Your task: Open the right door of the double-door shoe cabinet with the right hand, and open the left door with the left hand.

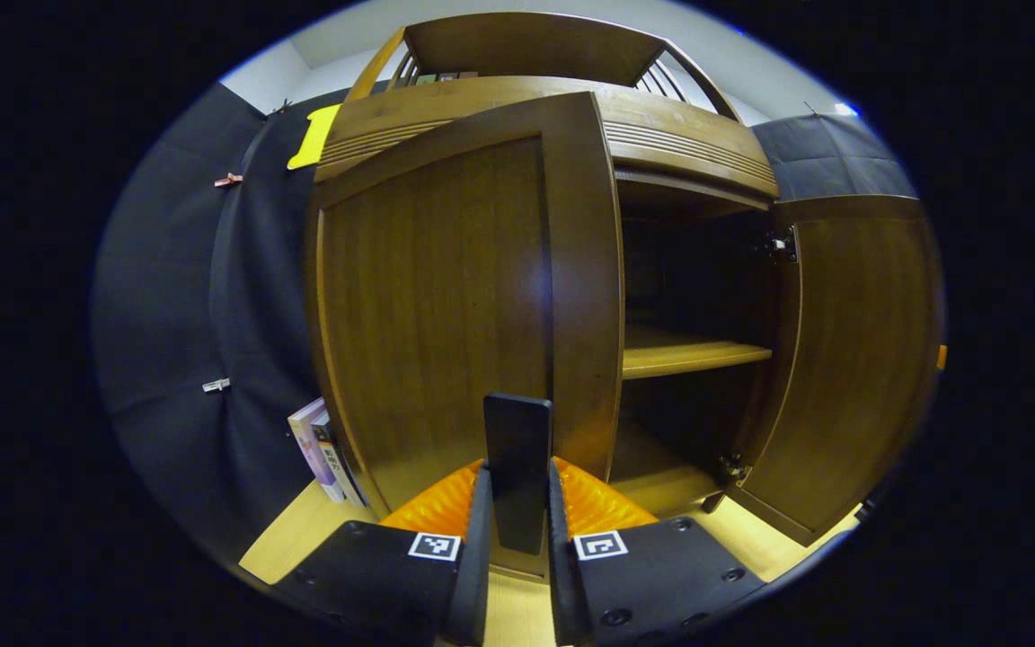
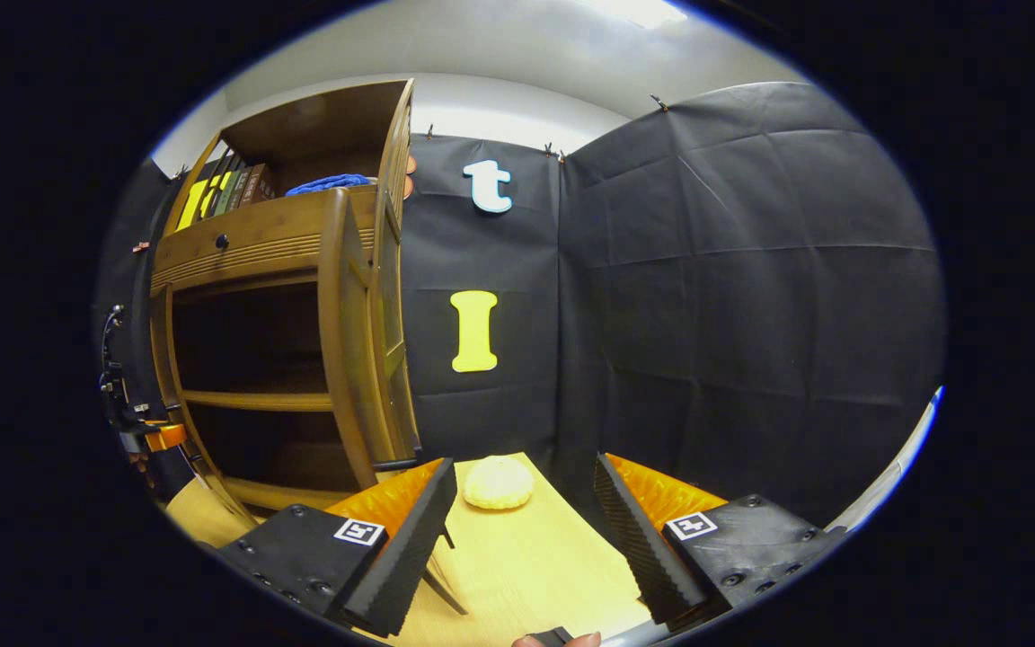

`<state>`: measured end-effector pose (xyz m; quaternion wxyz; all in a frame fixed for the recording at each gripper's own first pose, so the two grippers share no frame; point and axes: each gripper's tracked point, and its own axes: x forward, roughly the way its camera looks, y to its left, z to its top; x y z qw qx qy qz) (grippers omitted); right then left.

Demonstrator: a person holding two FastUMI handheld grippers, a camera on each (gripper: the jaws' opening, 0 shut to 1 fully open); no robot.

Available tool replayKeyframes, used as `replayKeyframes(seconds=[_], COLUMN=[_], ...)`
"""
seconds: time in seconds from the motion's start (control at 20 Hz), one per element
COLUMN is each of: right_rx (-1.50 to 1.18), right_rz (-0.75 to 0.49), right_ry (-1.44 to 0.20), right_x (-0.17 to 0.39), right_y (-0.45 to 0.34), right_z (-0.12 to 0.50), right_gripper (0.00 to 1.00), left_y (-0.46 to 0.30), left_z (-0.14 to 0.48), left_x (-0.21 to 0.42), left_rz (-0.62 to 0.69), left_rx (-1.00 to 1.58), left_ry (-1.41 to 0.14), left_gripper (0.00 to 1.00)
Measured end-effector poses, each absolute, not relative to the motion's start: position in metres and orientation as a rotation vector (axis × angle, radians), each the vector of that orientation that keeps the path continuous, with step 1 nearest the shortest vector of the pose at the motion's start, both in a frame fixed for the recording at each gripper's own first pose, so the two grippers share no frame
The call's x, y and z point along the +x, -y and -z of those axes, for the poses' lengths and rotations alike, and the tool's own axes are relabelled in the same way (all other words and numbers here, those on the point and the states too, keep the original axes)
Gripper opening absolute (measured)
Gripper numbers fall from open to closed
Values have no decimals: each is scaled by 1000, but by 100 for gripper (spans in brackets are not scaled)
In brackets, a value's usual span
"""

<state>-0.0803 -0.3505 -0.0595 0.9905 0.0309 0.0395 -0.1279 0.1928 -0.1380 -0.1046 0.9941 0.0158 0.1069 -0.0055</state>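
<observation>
The shoe cabinet (image 1: 535, 117) stands on the bench (image 2: 526, 557) against the booth wall. Its right door (image 1: 850, 359) is swung wide, exposing a shelf (image 1: 688, 352) in a dark interior. The left door (image 1: 446, 314) appears only slightly ajar, its free edge towards the camera. The left tool (image 1: 517, 503) is clenched on the dark handle (image 1: 517, 458) at that edge; the right tool (image 2: 526, 530) is released and holds nothing, well apart from the cabinet. Risk: the grip is narrow, so a pull off the hinge arc could slip the handle free or drag the cabinet along the bench. Books (image 1: 324, 449) lean just beside the cabinet's left side and may obstruct the door's full swing. A round pale item (image 2: 499, 483) lies near the cabinet's right side.
</observation>
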Motion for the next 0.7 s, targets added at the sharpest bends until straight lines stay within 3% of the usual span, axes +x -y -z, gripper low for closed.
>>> replayKeyframes(seconds=[0.35, 0.4, 0.5, 0.55, 0.65, 0.7], right_rx=[48, 50, 60, 63, 62, 60], right_rz=[234, 229, 217, 211, 195, 187], right_ry=[-83, -86, -90, -89, -88, -90], right_x=[-92, -92, -93, -94, -94, -94], right_y=[296, 288, 274, 265, 249, 240], right_z=[65, 67, 69, 69, 71, 73], right_gripper=[98, 92, 92, 98, 92, 98], left_y=[138, 137, 136, 135, 130, 129], left_z=[99, 97, 99, 98, 93, 94], left_x=[192, 191, 192, 194, 195, 192], left_rz=[-2, -3, -6, -7, -10, -11], left_rx=[38, 39, 40, 41, 43, 44], left_ry=[-203, -200, -197, -196, -189, -185], left_gripper=[29, 28, 27, 25, 24, 23])
